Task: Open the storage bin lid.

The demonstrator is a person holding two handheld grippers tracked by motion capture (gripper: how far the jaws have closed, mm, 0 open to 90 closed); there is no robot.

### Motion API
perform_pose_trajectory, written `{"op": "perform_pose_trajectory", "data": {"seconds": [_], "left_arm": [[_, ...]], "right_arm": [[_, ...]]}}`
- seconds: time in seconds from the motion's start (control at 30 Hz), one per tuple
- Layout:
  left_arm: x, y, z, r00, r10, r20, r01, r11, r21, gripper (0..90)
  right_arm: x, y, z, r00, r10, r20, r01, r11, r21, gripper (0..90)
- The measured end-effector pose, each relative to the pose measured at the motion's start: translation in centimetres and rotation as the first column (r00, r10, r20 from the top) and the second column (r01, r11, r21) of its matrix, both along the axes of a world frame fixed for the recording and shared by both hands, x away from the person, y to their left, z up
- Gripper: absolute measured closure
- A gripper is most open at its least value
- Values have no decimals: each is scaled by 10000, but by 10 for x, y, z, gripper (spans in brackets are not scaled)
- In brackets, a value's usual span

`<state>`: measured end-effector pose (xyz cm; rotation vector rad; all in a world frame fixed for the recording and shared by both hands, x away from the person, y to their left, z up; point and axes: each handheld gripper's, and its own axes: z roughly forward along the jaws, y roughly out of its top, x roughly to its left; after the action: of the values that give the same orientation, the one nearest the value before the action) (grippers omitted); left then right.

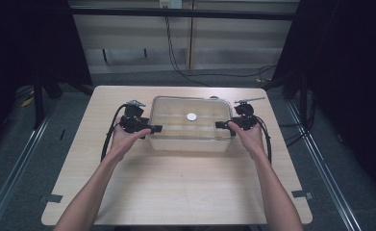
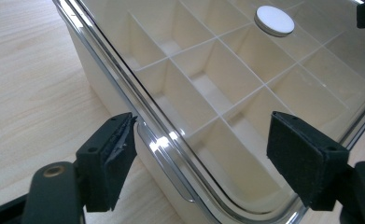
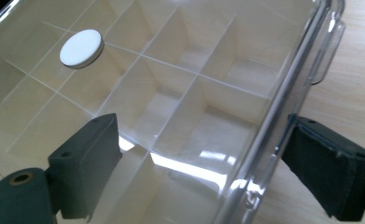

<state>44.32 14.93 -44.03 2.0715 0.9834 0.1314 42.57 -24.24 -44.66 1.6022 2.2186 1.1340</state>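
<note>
We see a wooden table (image 1: 176, 192) across the middle of the high view, with a clear-lidded compartment box (image 1: 190, 139) at its centre. Our left gripper (image 1: 149, 128) sits at the box's left edge, our right gripper (image 1: 223, 125) at its right edge; both stand wide apart astride the lid's rim, pads clear. A white disc (image 1: 191, 116) lies at the lid's centre.

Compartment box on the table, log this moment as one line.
scene: clear-lidded compartment box on table | left claw: open, straddling lid edge | right claw: open, straddling lid edge | lid: on
</note>
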Motion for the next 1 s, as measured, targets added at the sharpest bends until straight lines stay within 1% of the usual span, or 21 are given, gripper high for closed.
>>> {"op": "perform_pose_trajectory", "data": {"seconds": [0.03, 0.07, 0.1, 0.13, 0.17, 0.2, 0.23, 0.3, 0.43, 0.47, 0.5, 0.53, 0.57, 0.6, 0.63, 0.67, 0.73, 0.8, 0.87, 0.9, 1.0], "left_arm": [[0, 0, 1, 10000, 11, 36, -11, 10000, 96, 239], [0, -1, 0, 9999, 90, 92, -91, 9999, 101, 237], [1, -1, -1, 9999, 103, 107, -103, 9999, 19, 235], [2, 0, -1, 9999, 143, 29, -143, 9999, -56, 213], [3, 0, -3, 9999, 117, -39, -117, 9998, -131, 213], [5, 2, -4, 9999, 13, -162, -17, 9997, -246, 209], [6, 3, -5, 9999, -9, -169, 5, 9997, -256, 209], [7, 2, -6, 9997, -68, -230, 58, 9991, -430, 210], [7, 0, -6, 9997, -20, -252, 11, 9994, -333, 191], [7, 0, -6, 9997, -19, -259, 11, 9994, -337, 201], [7, 1, -6, 9997, 48, -247, -58, 9992, -405, 201], [6, 3, -6, 9999, 96, -113, -101, 9989, -467, 246], [5, 3, -6, 9998, 204, -35, -205, 9979, -620, 246], [4, 5, -5, 9995, 287, 98, -280, 9976, -626, 269], [3, 6, -5, 9991, 358, 206, -343, 9971, -683, 304], [3, 8, -6, 9996, 253, 129, -242, 9965, -803, 319], [3, 9, -8, 9995, 313, 99, -302, 9944, -1008, 323], [2, 9, -8, 9994, 284, 178, -265, 9948, -985, 334], [1, 8, -6, 9988, 304, 396, -270, 9962, -833, 336], [-1, 7, -5, 9982, 376, 474, -334, 9957, -864, 355], [-4, 7, -1, 9958, 492, 770, -442, 9969, -656, 417]], "right_arm": [[1, 1, -1, 10000, -16, -78, 16, 9999, 100, 99], [1, 3, -1, 9999, -34, -138, 36, 9999, 137, 84], [1, 5, -1, 9999, -64, -135, 66, 9999, 117, 83], [1, 5, -3, 9999, 62, -127, -59, 9996, 273, 83], [1, 5, -3, 9999, 62, -127, -59, 9996, 273, 83], [1, 5, -4, 9999, 42, -141, -37, 9993, 373, 82], [1, 5, -4, 9999, 42, -141, -37, 9993, 373, 82], [1, 6, -4, 9999, 24, -107, -20, 9993, 366, 82], [1, 6, -4, 10000, -15, -60, 17, 9995, 329, 84], [0, 7, -4, 9999, -67, 106, 64, 9996, 285, 87], [0, 7, -4, 9999, -67, 106, 64, 9996, 285, 87], [-2, 8, -3, 9993, -201, 317, 193, 9995, 256, 93], [-2, 8, -3, 9993, -201, 317, 193, 9995, 256, 93], [-2, 8, -4, 9992, -268, 311, 259, 9992, 302, 99], [-3, 7, -4, 9987, -371, 363, 354, 9983, 466, 109], [-5, 7, -5, 9983, -448, 375, 429, 9978, 509, 111], [-6, 6, -6, 9975, -496, 497, 463, 9967, 660, 135], [-8, 4, -6, 9966, -586, 579, 543, 9958, 734, 143], [-10, 4, -4, 9942, -677, 835, 624, 9960, 642, 167], [-11, 3, -1, 9926, -695, 995, 629, 9957, 676, 173], [-14, 0, 6, 9874, -823, 1353, 681, 9920, 1064, 203]]}}
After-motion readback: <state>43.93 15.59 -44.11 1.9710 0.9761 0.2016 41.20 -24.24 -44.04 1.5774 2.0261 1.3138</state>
